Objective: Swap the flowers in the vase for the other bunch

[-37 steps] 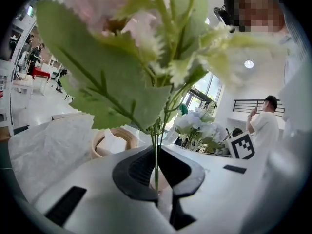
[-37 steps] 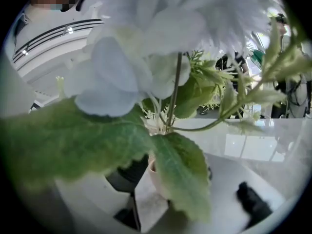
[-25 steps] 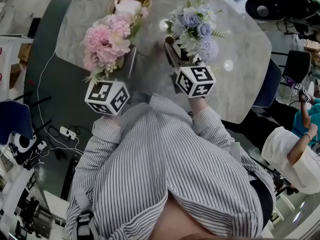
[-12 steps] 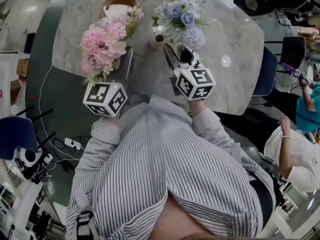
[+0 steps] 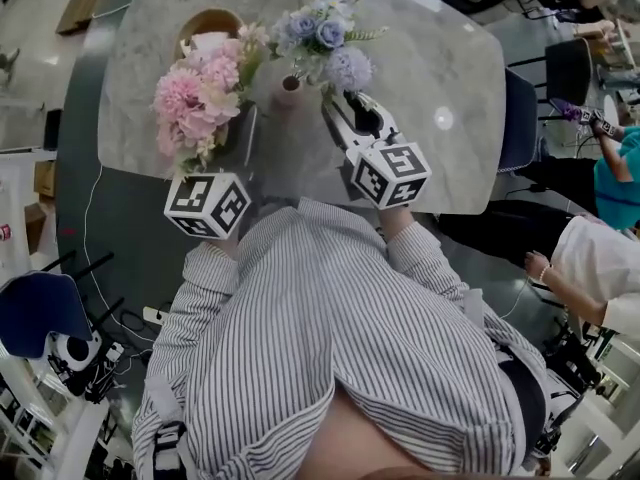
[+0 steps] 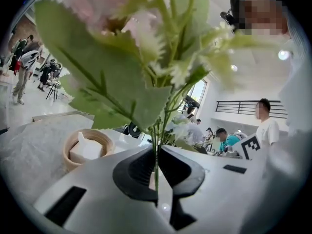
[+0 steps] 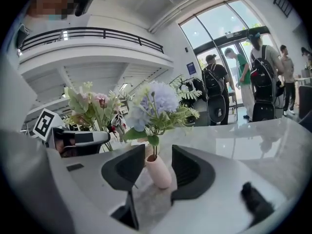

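The left gripper (image 6: 157, 173) is clamping the thin green stems of the pink bunch (image 5: 195, 103) and holding it upright, just left of the vase (image 7: 160, 173). The vase is standing on the tabletop (image 5: 440, 58) and carrying the blue bunch (image 7: 155, 104). The right gripper (image 7: 158, 156) is hanging empty with its jaws apart, the vase just ahead of them and untouched. A bowl (image 5: 205, 23) is sitting beyond the pink bunch.
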A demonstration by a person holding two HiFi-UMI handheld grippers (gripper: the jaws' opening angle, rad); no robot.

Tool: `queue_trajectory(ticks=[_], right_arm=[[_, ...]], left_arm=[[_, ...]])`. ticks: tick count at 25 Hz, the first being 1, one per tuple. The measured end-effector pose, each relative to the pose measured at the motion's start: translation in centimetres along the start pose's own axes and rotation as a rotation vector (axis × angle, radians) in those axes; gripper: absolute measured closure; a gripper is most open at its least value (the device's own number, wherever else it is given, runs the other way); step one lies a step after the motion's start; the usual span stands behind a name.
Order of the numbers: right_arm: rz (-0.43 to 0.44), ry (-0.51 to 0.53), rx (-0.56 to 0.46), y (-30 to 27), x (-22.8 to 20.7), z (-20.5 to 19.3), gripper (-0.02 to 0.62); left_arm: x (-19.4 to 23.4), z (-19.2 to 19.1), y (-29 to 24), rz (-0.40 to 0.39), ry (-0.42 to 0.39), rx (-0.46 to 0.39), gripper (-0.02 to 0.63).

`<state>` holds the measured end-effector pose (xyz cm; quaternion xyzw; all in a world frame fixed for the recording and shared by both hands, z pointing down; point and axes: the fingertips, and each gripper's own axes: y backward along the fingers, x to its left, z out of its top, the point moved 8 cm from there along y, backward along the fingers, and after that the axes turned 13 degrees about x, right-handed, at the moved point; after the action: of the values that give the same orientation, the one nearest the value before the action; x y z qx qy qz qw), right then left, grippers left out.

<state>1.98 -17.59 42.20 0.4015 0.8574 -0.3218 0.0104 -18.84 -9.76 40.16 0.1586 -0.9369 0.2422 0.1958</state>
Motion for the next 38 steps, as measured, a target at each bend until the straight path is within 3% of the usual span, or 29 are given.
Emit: queue_trajectory(ticks=[11, 28, 38], right_arm=[[0.039, -0.01, -0.087, 3.4, 0.5, 0.7, 0.43], [0.012, 0.002, -0.159, 5.0, -1.9, 0.7, 0.436], [0.005, 0.008, -0.176, 5.3, -1.6, 0.5, 0.515]], left_arm=[[-1.5, 1.1, 0.2, -0.048, -0.031, -0.006, 0.58], [-2.6, 1.2, -1.8, -0.057, -0.061, -0.012, 0.58], [-2.7, 1.0, -1.9, -0.063, -0.066, -0.004, 0.578]])
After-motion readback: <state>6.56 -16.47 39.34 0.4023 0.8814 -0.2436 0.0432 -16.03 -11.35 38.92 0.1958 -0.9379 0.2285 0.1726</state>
